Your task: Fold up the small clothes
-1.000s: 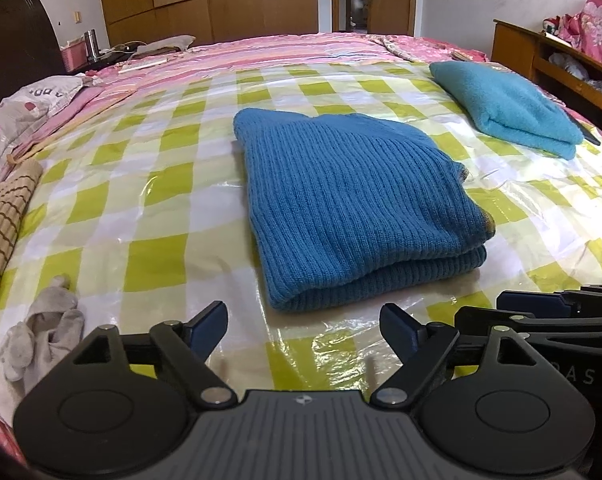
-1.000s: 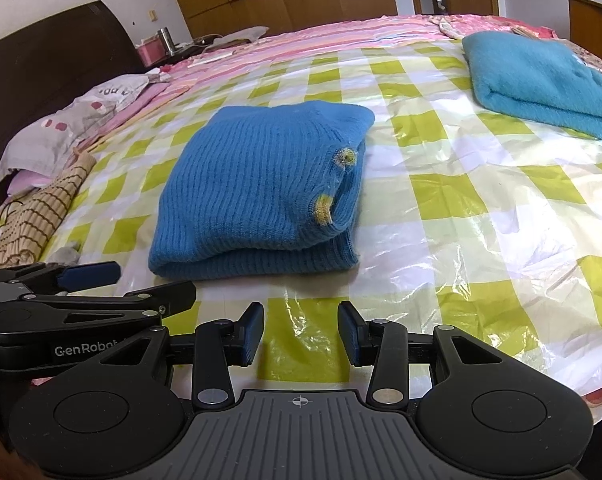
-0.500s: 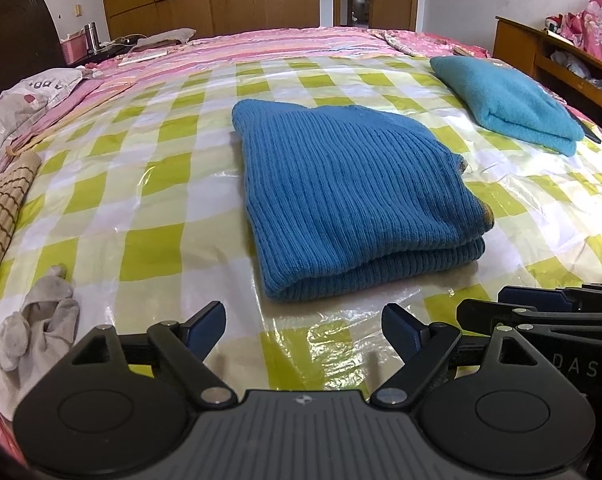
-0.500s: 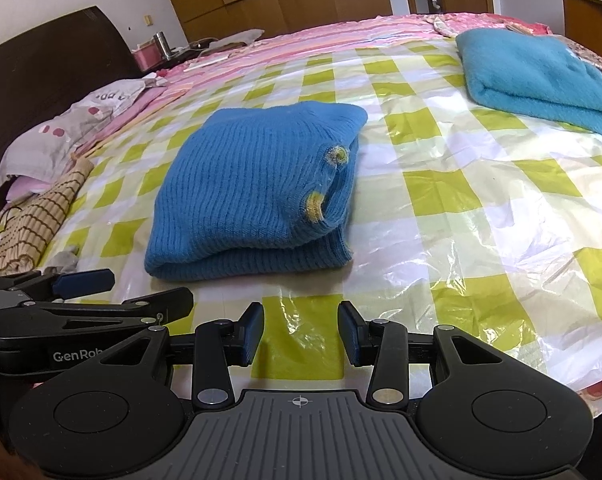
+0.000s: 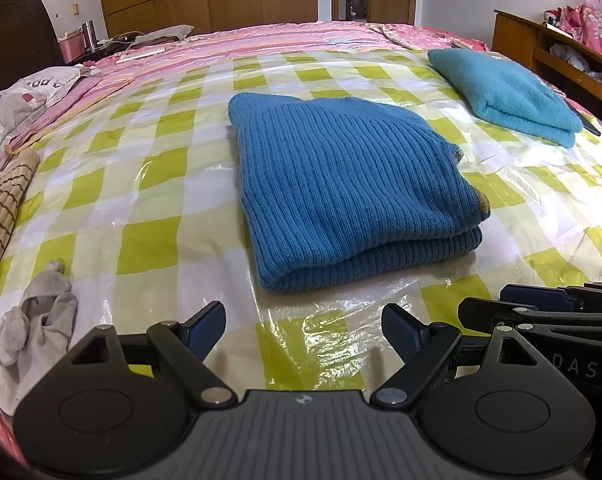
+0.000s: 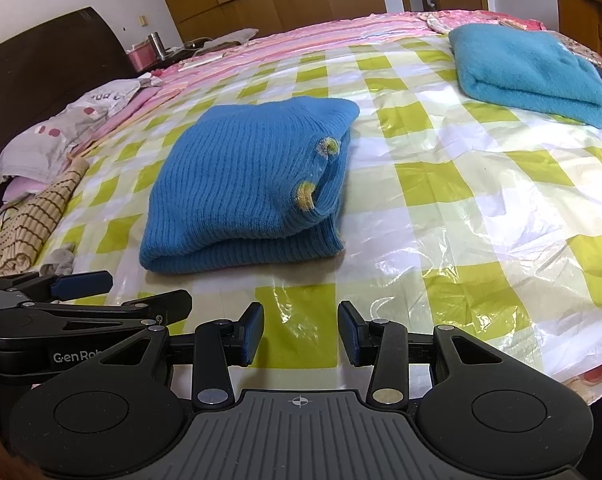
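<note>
Two folded knits on bed: ribbed blue sweater (image 5: 349,196), teal fleece (image 6: 529,72) | left hand-held gripper (image 5: 303,326) wide open, empty | right hand-held gripper (image 6: 301,338) half-open, empty | "GenRob" label readable

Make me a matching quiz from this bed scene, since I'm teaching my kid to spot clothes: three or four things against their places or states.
Things:
1. blue sweater
2. teal sweater
3. grey sock
4. left gripper

Places or states:
A. crumpled near the bed's left edge
B. folded, far right of the bed
C. open, holding nothing
D. folded, middle of the checked sheet

Pairs: 1-D, 2-B, 3-A, 4-C
</note>
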`<state>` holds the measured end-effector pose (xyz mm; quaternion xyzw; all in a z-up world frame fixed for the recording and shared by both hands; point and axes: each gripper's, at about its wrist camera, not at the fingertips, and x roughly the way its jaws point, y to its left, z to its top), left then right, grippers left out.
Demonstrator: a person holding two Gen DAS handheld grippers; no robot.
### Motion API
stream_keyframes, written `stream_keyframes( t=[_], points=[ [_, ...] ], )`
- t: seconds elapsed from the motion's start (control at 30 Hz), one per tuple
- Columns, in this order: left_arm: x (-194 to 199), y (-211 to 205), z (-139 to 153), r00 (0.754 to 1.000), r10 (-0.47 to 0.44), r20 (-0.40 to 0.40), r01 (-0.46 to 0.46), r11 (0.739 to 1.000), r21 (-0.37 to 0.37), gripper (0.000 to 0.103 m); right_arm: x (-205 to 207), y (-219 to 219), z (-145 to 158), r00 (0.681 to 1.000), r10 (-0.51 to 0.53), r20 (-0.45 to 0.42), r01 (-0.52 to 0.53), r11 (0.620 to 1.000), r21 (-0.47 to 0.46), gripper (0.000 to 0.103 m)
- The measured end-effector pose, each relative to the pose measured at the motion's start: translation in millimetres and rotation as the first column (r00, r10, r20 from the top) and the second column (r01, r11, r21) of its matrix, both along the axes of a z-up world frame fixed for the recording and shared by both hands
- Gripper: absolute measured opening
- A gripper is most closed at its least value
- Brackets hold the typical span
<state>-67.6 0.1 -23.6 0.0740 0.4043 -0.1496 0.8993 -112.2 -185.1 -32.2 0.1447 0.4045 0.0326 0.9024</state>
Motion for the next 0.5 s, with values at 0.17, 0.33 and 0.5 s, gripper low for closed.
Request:
stream_keyframes(
  t=[0.17, 0.33, 0.5],
  points=[
    [-0.1, 0.1, -0.1, 1.000, 0.000, 0.000, 0.000, 1.000, 0.001, 0.090, -0.1, -0.1, -0.3, 1.000, 0.000, 0.000, 0.000, 1.000, 0.001, 0.041],
    [0.1, 0.4, -0.5, 1.000, 0.001, -0.001, -0.001, 1.000, 0.000, 0.090, -0.2, -0.1, -0.5, 1.000, 0.000, -0.001, 0.000, 1.000, 0.000, 0.041],
    [-0.2, 0.4, -1.5, 1.000, 0.001, 0.000, -0.001, 1.000, 0.002, 0.090, -0.3, -0.2, -1.2, 1.000, -0.001, -0.002, 0.001, 1.000, 0.001, 0.041]
  ],
)
